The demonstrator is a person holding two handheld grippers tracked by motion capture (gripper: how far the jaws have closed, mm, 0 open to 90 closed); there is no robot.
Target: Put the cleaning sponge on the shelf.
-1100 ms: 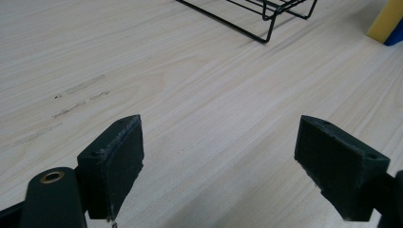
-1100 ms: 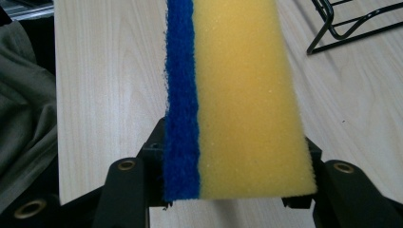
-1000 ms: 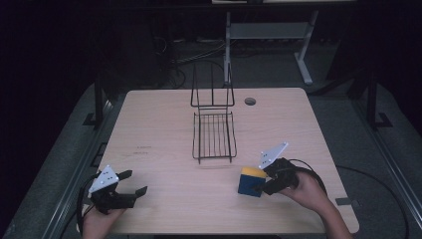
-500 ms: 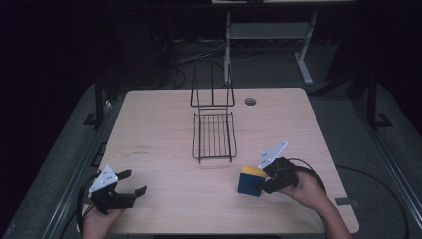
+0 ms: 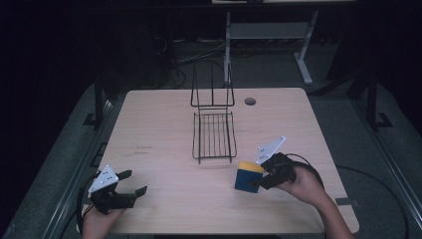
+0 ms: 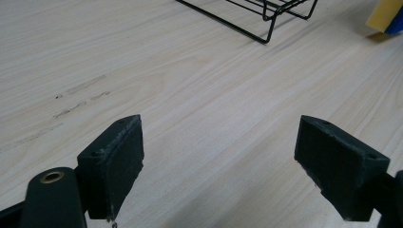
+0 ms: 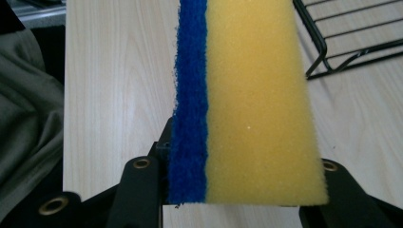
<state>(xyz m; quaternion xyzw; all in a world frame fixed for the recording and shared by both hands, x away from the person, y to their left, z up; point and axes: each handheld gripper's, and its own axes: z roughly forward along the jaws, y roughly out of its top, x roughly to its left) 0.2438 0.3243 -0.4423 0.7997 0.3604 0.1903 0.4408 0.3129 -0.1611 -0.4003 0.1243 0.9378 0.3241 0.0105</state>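
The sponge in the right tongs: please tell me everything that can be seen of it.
The sponge is a block with two layers: a thick yellow foam part and a thinner, rough blue scouring layer on one side. It looks soft, dry and clean. The right tongs are shut on it, one jaw on the blue face and one on the yellow. In the high view it stands on edge, yellow on top, near the table's front right, just short of the black wire rack and not touching it.

Two black tongs: left tongs, right tongs. Grey three-cornered plate atop each, black cable trailing. Blocky matte pads, brass-ringed rivets at the hinges.
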